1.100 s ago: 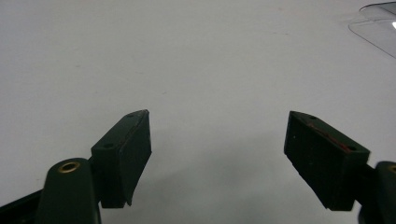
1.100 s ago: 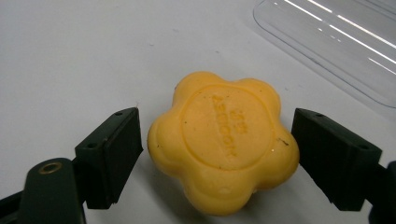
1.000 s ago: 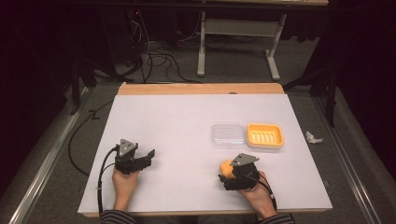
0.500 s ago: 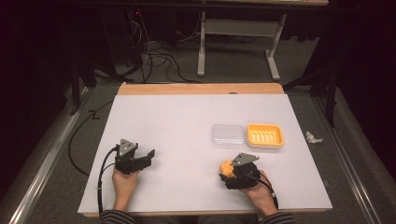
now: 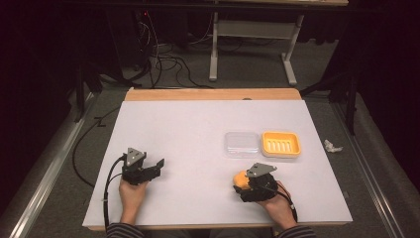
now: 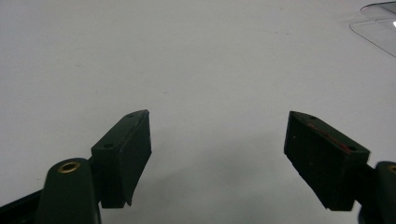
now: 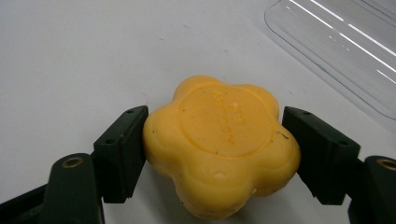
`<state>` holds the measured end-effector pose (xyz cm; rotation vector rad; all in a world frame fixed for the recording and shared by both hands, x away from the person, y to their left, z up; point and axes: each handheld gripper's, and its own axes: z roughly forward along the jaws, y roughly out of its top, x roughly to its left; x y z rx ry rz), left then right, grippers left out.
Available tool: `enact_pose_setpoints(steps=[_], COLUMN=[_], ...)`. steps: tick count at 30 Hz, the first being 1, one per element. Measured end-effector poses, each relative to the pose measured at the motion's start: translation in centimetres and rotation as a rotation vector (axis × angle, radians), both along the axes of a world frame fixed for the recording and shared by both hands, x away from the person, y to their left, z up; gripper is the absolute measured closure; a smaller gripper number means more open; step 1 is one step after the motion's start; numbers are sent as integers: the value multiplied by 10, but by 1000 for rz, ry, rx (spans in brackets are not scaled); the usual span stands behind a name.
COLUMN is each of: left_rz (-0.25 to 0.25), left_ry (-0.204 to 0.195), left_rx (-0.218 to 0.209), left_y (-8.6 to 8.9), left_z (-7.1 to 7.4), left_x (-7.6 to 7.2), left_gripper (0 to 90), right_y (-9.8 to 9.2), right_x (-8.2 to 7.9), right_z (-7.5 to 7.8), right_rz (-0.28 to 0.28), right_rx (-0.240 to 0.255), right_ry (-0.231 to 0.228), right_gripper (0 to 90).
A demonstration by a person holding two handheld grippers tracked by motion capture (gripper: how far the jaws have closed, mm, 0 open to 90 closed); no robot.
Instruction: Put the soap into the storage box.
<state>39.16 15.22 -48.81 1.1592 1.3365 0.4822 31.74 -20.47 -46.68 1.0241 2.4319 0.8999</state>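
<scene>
Nothing much has shifted since the earlier frames: both our hands sit in pretty much the same spots near the front edge of the table (image 5: pixel 188 124), and the soap hasn't gone anywhere.

Closest to us, our right gripper (image 7: pixel 212 144) has its jaws pressed against both sides of the soap (image 7: pixel 219 142), a chunky, flower-shaped yellow bar with rounded lobes and a round stamped disc on top. Its surface looks waxy and a little scuffed, with tiny specks. It rests low on the matte white tabletop, and in the high view the soap (image 5: pixel 241 178) peeks out orange-yellow just left of the gripper's grey plate.

Well to the left of the soap, our left gripper (image 5: pixel 157 164) rests on the table with its jaws spread wide and nothing between them, just bare, smooth white surface.

Just beyond the soap sits a clear plastic lid (image 5: pixel 241 144), rectangular with rounded corners, glossy, with ridges catching the light. Touching its right side is the soap dish (image 5: pixel 281 144), an orange plastic tray with a row of slots in its floor.
</scene>
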Motion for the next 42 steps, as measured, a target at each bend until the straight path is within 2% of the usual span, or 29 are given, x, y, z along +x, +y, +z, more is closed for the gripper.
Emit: enact_pose_setpoints(steps=[17,24,42], left_rz=[1,1,2], left_ry=[2,3,2], left_rx=[-1,1,-2], left_y=[0,0,0], left_z=[0,0,0], left_x=[0,0,0], left_gripper=[238,238,237], right_y=[-6,-11,-23], right_x=[-2,-3,-5], right_z=[6,10,18], right_rz=[9,-1,-18], right_rx=[2,22,30], right_ry=[-11,-22,-35], right_gripper=[267,270,278])
